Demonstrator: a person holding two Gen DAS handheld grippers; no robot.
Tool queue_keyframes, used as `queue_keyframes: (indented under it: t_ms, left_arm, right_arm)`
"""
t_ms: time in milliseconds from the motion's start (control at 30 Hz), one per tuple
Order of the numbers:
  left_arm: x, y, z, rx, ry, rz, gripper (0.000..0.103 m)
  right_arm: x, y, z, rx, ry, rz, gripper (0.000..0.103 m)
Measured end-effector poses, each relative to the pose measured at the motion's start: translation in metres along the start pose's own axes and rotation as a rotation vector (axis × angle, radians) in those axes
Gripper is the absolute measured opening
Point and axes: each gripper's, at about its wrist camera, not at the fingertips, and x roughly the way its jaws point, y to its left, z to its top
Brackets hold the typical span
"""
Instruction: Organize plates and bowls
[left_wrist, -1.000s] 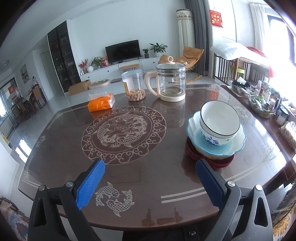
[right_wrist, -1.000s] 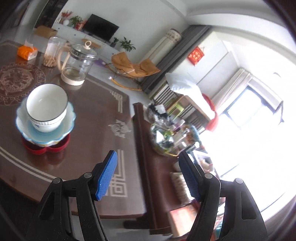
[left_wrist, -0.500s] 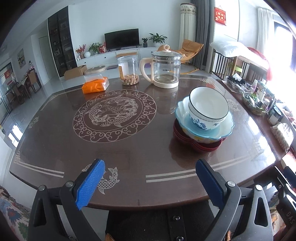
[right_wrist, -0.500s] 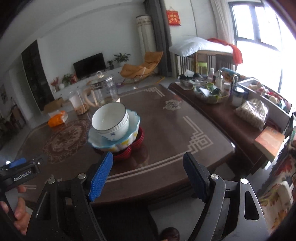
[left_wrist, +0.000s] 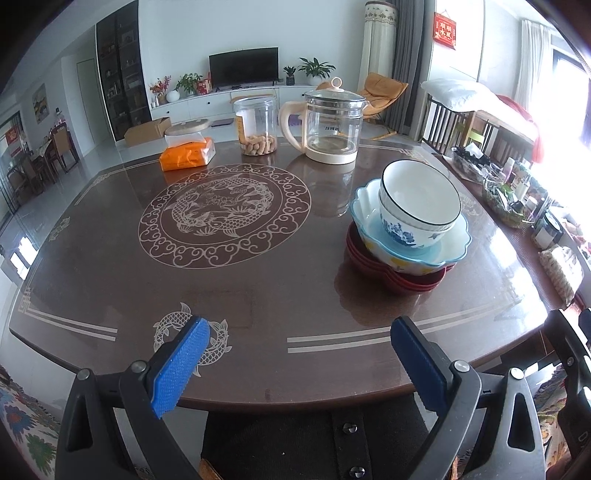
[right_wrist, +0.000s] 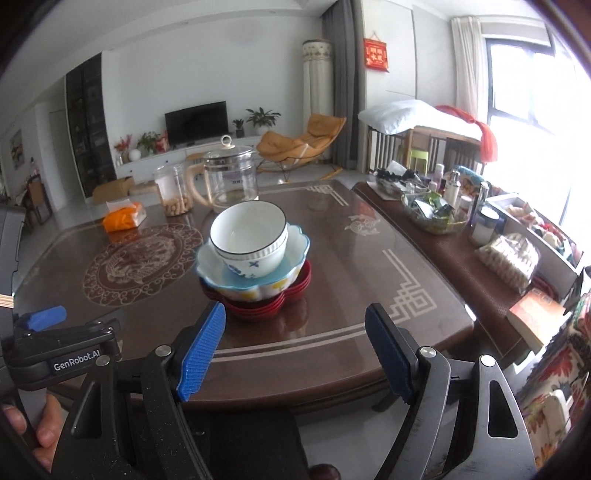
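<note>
A white bowl with a dark rim (left_wrist: 419, 206) (right_wrist: 250, 238) sits in a light-blue scalloped bowl (left_wrist: 439, 249) (right_wrist: 295, 245), which rests on stacked red plates (left_wrist: 410, 282) (right_wrist: 266, 306) on the brown table (left_wrist: 258, 266) (right_wrist: 354, 258). My left gripper (left_wrist: 299, 365) is open and empty over the table's near edge, left of the stack. My right gripper (right_wrist: 293, 354) is open and empty at the near edge, just in front of the stack. The left gripper also shows at the left of the right wrist view (right_wrist: 44, 319).
A glass kettle (left_wrist: 330, 127) (right_wrist: 229, 177), a clear jar of snacks (left_wrist: 256, 127) (right_wrist: 175, 190) and an orange tissue pack (left_wrist: 188, 153) (right_wrist: 123, 218) stand at the table's far side. A cluttered side bench (right_wrist: 443, 214) runs along the right.
Both grippers have pulled back toward the table's near edge. The right wrist view has swung from the side bench to face the stacked bowls. The stack has not moved.
</note>
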Motion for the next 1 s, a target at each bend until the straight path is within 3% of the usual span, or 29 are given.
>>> queue_keyframes:
  t_ms: [233, 1000]
  left_arm:
    - [-0.001, -0.004, -0.001, 0.016, -0.005, -0.007, 0.098]
    - [-0.006, -0.014, -0.003, 0.041, -0.021, -0.031, 0.098]
  right_arm:
    - [0.011, 0.001, -0.004, 0.0, 0.037, 0.0, 0.081]
    - [0.01, -0.007, -0.006, 0.012, 0.023, -0.018, 0.081]
